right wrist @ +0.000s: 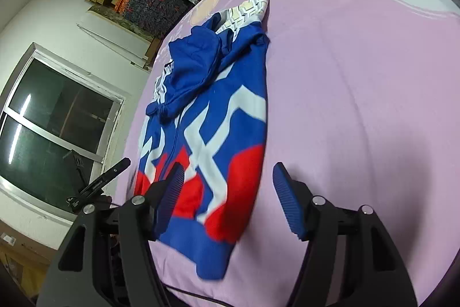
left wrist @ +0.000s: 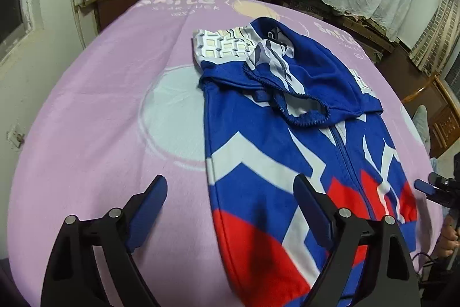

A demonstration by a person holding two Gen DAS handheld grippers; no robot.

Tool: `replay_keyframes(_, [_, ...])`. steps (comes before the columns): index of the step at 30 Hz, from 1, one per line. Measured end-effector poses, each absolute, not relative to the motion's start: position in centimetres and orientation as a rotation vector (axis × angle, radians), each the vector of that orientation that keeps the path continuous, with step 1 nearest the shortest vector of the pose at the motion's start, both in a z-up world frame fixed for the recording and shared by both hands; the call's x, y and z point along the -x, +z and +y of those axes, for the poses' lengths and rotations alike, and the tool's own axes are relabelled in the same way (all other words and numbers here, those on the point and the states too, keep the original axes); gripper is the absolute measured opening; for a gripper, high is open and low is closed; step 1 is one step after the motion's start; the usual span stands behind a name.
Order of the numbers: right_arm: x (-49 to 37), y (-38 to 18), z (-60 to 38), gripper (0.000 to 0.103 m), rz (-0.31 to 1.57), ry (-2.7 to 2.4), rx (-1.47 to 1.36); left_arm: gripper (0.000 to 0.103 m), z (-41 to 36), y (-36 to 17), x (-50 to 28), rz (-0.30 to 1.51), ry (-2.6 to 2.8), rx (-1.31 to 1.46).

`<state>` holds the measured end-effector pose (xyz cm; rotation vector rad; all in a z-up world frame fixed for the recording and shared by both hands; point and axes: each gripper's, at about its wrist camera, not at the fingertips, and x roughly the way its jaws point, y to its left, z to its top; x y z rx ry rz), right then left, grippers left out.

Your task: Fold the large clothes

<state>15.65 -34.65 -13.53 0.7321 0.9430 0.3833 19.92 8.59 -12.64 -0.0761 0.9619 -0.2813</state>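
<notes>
Hovering: left gripper (left wrist: 230,209) and right gripper (right wrist: 227,189), jaws open, empty; grabbing one hoodie (left wrist: 287,151) layer skews the fold.

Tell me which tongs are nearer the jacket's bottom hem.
Hard to call; perhaps the right. The right tongs, open, straddle the hem's corner of the jacket. The left tongs, also open, straddle the jacket's opposite side edge just above the hem.

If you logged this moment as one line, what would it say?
left gripper: open, empty | right gripper: open, empty | blue, red and white zip hoodie: partly folded on pink blanket
</notes>
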Motion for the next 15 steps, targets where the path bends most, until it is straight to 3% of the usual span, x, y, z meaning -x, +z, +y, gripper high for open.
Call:
replay_keyframes(5, [-18.0,-14.7,-34.1,0.063,0.977,0.384,-0.755,0.070,8.7,-14.5,-21.9,1.050,-0.348,0.164])
replay_keyframes(15, [-16.8,-15.6,-32.9,0.062,0.988,0.456,-0.764,0.070,7.6,-14.6,-18.4,1.048,-0.416,0.151])
